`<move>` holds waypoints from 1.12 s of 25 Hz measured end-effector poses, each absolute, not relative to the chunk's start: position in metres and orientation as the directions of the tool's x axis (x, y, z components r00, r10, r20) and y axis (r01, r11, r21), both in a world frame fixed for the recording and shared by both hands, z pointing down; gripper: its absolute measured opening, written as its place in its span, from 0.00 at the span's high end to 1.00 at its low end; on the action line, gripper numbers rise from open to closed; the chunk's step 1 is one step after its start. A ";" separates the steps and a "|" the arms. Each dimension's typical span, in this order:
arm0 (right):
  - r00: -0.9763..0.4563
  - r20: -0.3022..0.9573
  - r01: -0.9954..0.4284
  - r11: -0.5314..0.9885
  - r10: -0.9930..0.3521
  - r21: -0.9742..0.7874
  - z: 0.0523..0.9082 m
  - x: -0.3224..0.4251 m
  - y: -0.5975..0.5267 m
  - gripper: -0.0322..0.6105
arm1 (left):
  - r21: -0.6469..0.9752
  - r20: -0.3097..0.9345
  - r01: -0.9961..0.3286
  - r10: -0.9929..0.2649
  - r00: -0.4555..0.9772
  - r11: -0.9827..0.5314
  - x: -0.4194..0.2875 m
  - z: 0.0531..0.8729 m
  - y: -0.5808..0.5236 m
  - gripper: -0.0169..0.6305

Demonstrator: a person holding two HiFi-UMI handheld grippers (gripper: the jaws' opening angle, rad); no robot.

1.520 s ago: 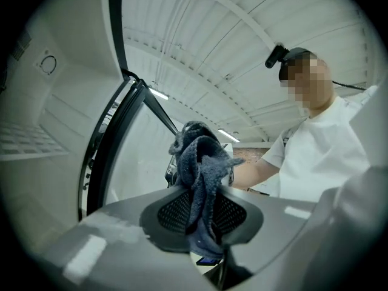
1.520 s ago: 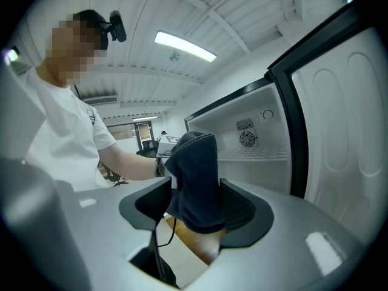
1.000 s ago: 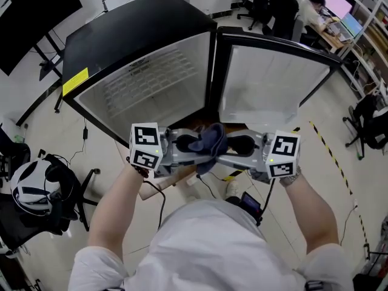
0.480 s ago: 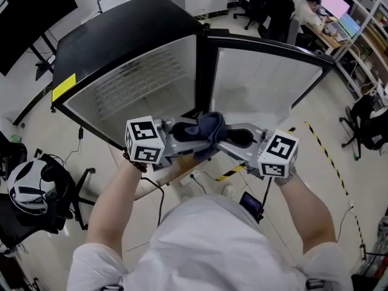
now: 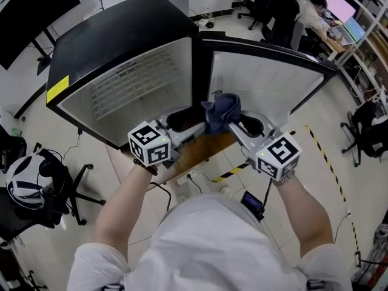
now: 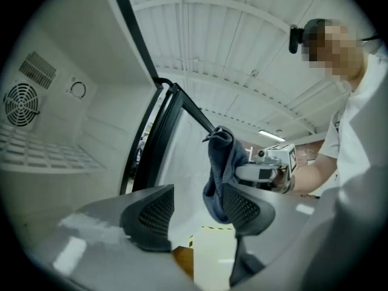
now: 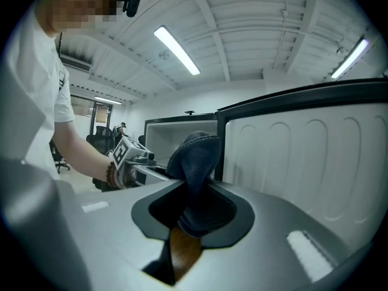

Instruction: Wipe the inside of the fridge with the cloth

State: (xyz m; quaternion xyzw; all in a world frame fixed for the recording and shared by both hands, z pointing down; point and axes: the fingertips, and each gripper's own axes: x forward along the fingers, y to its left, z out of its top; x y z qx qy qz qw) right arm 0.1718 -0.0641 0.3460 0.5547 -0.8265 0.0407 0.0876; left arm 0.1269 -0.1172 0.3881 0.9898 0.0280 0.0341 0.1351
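Observation:
A black fridge stands open, with a white inside and a wire shelf; its door swings to the right. In the head view my right gripper is shut on a dark blue cloth in front of the door's hinge edge; its jaws have just been closing on it. The right gripper view shows the cloth bunched between the jaws of my right gripper. My left gripper stands open beside it, its jaws just opened. The cloth hangs past the right pad of my left gripper, nothing clamped.
A fan grille sits on the fridge's inner wall. A wooden board and yellow-black tape lie on the floor below the grippers. A chair with a white helmet is at the left. Desks and people are behind the door.
The cloth has passed from the left gripper to the right: the left jaws opened, the right shut on it. Both grippers swung from facing each other toward the fridge opening.

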 end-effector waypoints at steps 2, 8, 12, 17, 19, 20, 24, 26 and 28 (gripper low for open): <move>-0.330 0.174 -0.939 0.341 -0.928 0.043 0.341 0.184 -0.067 0.84 | 0.275 0.077 -0.014 0.007 0.997 -0.961 0.132 0.400 -0.125 0.59; -0.235 0.150 -0.965 0.249 -0.960 0.078 0.331 0.208 -0.077 0.84 | 0.214 0.164 -0.195 -0.162 0.973 -0.957 0.149 0.429 -0.143 0.61; -0.204 0.135 -0.967 0.221 -0.970 0.124 0.325 0.207 -0.085 0.84 | 0.170 0.228 -0.262 -0.221 0.948 -0.950 0.165 0.448 -0.144 0.64; -0.176 0.084 -0.969 0.188 -0.981 0.162 0.304 0.199 -0.103 0.84 | 0.129 0.318 -0.329 -0.276 0.907 -0.935 0.187 0.476 -0.147 0.68; -0.175 0.062 -0.966 0.183 -0.983 0.183 0.292 0.192 -0.111 0.84 | 0.120 0.350 -0.352 -0.293 0.890 -0.928 0.192 0.485 -0.150 0.68; -0.175 0.053 -0.964 0.182 -0.983 0.195 0.287 0.189 -0.115 0.84 | 0.118 0.362 -0.362 -0.300 0.883 -0.925 0.194 0.489 -0.152 0.68; -0.164 0.035 -0.960 0.168 -0.986 0.226 0.272 0.182 -0.131 0.84 | 0.122 0.403 -0.401 -0.323 0.856 -0.908 0.197 0.507 -0.160 0.71; -0.152 0.032 -0.962 0.155 -0.988 0.225 0.267 0.181 -0.138 0.84 | 0.123 0.421 -0.413 -0.329 0.845 -0.902 0.199 0.511 -0.162 0.72; -0.141 0.034 -0.964 0.145 -0.989 0.221 0.262 0.180 -0.144 0.84 | 0.123 0.435 -0.426 -0.337 0.835 -0.896 0.201 0.515 -0.164 0.73</move>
